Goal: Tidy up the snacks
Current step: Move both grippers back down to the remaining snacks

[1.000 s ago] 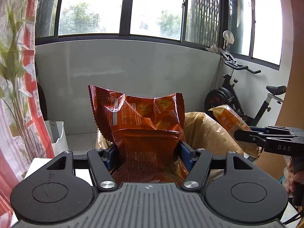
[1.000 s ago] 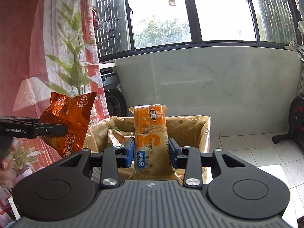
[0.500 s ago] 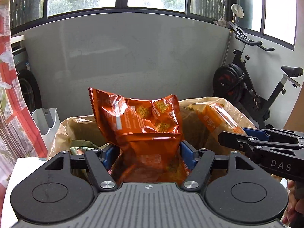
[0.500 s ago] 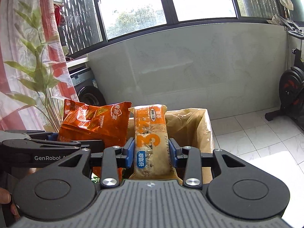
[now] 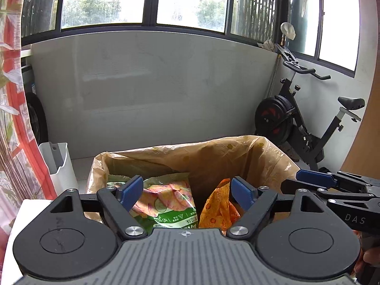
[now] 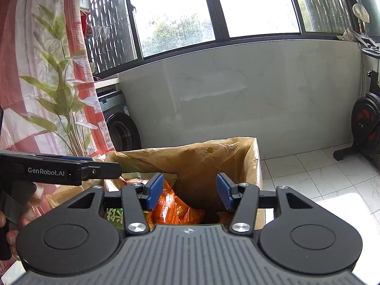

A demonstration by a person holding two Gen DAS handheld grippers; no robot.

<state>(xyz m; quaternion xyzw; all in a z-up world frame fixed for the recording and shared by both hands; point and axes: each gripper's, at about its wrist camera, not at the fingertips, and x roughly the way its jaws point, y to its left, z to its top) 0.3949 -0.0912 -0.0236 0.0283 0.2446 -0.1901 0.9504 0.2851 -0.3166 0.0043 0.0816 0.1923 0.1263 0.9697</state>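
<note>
A box lined with a tan plastic bag [image 5: 237, 152] [image 6: 213, 156] stands in front of both grippers. Inside it lie a green and pink snack bag [image 5: 166, 204], an orange packet [image 5: 217, 211] and an orange-red snack bag [image 6: 173, 209]. My left gripper [image 5: 187, 190] hangs over the box mouth, its jaws opening with nothing pressed between them. My right gripper [image 6: 190, 190] hovers over the same box, jaws opening, with no snack between its pads. Each gripper shows at the side in the other's view: the right gripper [image 5: 332, 190], the left gripper [image 6: 71, 168].
A white table edge [image 5: 16, 223] [image 6: 344, 204] lies beside the box. An exercise bike [image 5: 304, 123] stands at the right, a white bin [image 5: 59, 163] and a red patterned curtain [image 5: 16, 118] at the left. A washing machine [image 6: 118, 123] and a plant [image 6: 61, 99] are behind.
Both grippers have let go of their snacks: the orange-red bag left the left jaws, the long orange packet left the right jaws, and both now lie in the box. Both grippers opened wider.
</note>
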